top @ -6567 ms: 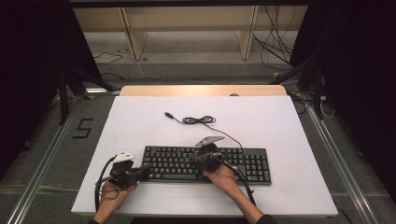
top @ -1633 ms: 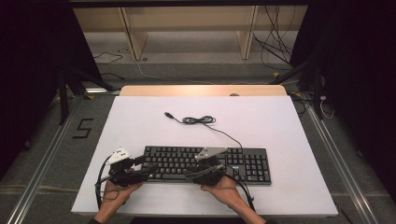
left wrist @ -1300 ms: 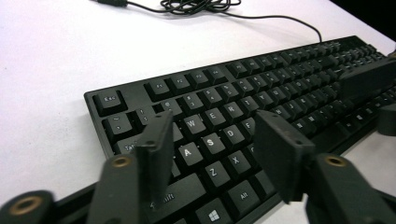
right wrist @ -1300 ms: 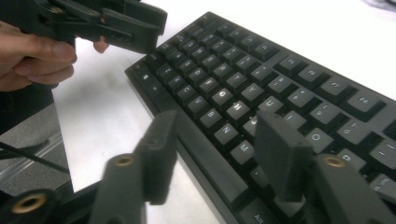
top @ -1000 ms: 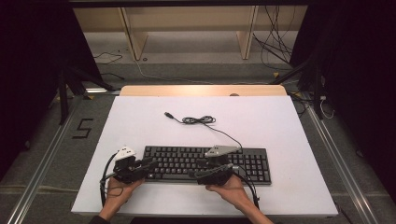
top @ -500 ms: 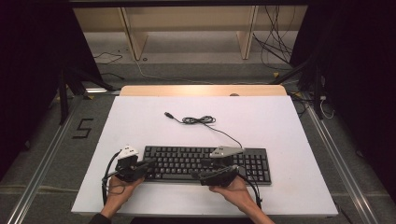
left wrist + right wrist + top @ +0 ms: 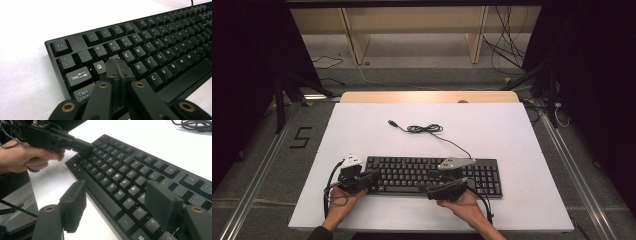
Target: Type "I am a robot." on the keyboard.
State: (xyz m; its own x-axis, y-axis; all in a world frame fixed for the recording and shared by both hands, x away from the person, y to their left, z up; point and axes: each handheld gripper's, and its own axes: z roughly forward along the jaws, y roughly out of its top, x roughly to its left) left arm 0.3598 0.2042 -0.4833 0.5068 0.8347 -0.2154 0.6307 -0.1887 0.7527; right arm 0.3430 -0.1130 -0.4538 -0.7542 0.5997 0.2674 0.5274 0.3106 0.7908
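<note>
While both hands are working at the keyboard's near edge, the parts are lying as follows.

Left gripper [image 7: 117, 68]: jaws are pressing together with nothing between them, having just been closing; the joined tip is bearing on the keys beside Q, apparently serving as a single finger for typing.

Left hand [image 7: 343, 200]: is holding its gripper low and nearly level, at the keyboard's left end.

Keyboard [image 7: 432, 175]: is lying flat on the table, near the front edge and slightly right of centre, its long side running across.

Cable [image 7: 427, 129]: is trailing from the keyboard's back edge and coiling loosely on the table behind it, well apart from both grippers.

Right gripper [image 7: 117, 207]: jaws are standing wide apart, having just been opening, and gripping nothing; they are straddling the keyboard's front edge by the bottom row.

Table [image 7: 522, 135]: is offering bare white room behind and to both sides; room in front is narrow.
</note>
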